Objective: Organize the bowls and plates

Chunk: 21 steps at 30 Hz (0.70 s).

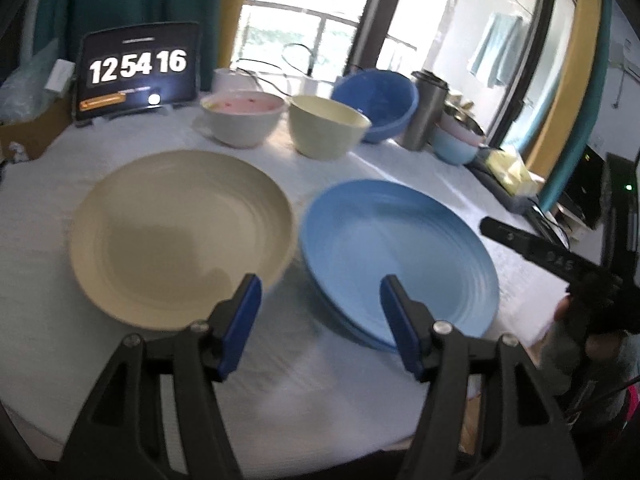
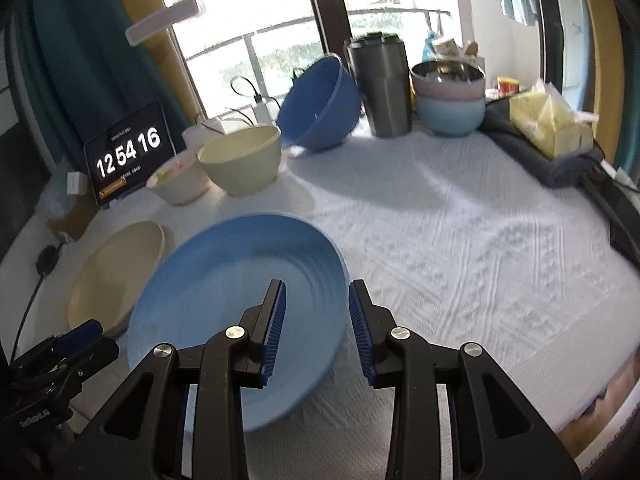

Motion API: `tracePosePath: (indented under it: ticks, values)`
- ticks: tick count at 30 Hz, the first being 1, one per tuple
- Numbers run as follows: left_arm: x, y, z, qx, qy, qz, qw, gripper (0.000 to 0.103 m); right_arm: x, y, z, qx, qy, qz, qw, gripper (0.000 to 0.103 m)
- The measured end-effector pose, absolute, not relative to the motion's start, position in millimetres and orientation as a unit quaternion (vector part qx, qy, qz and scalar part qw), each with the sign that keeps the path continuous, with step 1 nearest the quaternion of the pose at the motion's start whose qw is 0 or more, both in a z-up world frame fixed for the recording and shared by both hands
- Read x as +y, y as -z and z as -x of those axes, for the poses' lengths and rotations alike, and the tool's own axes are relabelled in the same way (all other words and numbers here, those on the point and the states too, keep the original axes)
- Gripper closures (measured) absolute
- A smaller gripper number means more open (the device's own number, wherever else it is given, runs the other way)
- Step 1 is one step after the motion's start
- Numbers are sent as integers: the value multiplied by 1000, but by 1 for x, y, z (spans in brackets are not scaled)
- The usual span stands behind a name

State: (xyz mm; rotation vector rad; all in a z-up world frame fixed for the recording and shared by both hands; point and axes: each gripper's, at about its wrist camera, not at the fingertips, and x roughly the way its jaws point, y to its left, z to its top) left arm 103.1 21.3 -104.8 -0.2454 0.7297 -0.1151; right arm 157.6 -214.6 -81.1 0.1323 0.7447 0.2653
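A cream plate [image 1: 180,232] and a blue plate [image 1: 396,256] lie side by side on the white cloth; both also show in the right wrist view, cream [image 2: 120,272] and blue [image 2: 236,312]. Behind them stand a white bowl with a pink inside [image 1: 242,118], a cream bowl [image 1: 326,130] and a tilted blue bowl [image 1: 376,104]. My left gripper [image 1: 320,308] is open and empty, above the gap between the plates. My right gripper [image 2: 318,320] is open and empty, straddling the blue plate's right rim.
A tablet showing a clock [image 1: 138,72] stands at the back left. A steel tumbler [image 2: 380,88], stacked pink and blue bowls [image 2: 450,100] and a yellow tissue pack [image 2: 548,120] line the back right. Cables lie at the table's edges.
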Motion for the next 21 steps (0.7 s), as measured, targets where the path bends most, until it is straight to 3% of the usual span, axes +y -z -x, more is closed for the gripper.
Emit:
tracePosePath:
  ticks: [21]
  values:
    - [118,108,-93,325,-67,162,929,40,-131,55,-178,343,-209,-22,915,67]
